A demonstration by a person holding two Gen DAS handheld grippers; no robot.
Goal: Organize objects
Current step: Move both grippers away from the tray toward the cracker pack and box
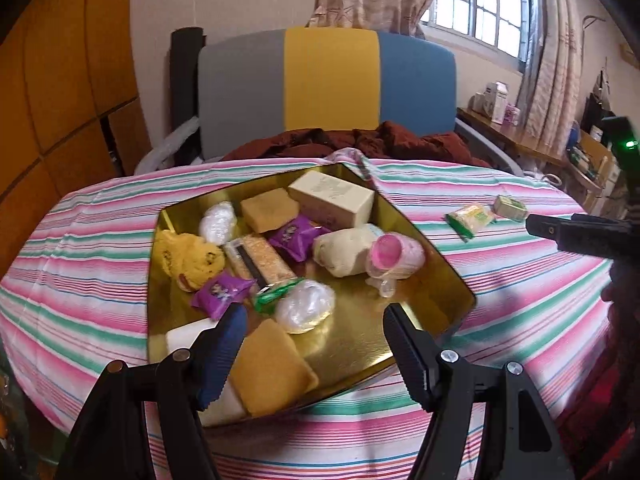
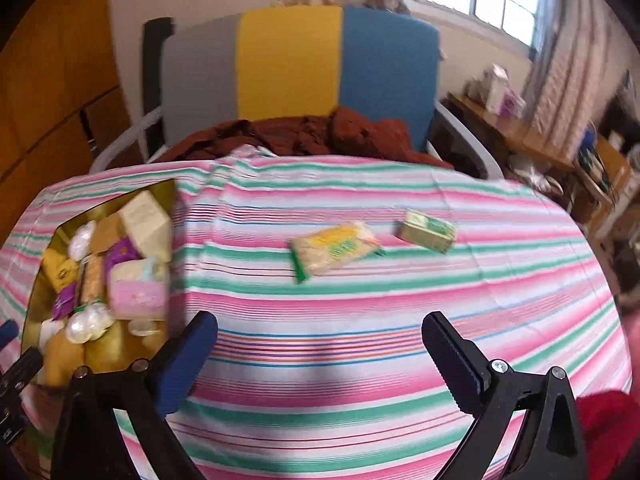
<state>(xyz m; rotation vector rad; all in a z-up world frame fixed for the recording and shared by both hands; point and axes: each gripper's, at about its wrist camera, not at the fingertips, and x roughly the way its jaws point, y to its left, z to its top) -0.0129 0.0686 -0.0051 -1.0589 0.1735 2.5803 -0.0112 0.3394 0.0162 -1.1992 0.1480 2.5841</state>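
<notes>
Left gripper [image 1: 312, 320] jaws spread, empty, over gold tray [image 1: 448, 280]; sponge [image 1: 268, 368] just below, snack packets [image 1: 472, 218] far right.

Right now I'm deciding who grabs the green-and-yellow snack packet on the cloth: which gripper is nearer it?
Right. The right gripper is open facing the snack packet across bare cloth. The left gripper is open over the gold tray, with the packet off to its right.

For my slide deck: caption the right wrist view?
Open right hand-held gripper faces two snack packets on striped tablecloth, gold tray at left.
</notes>
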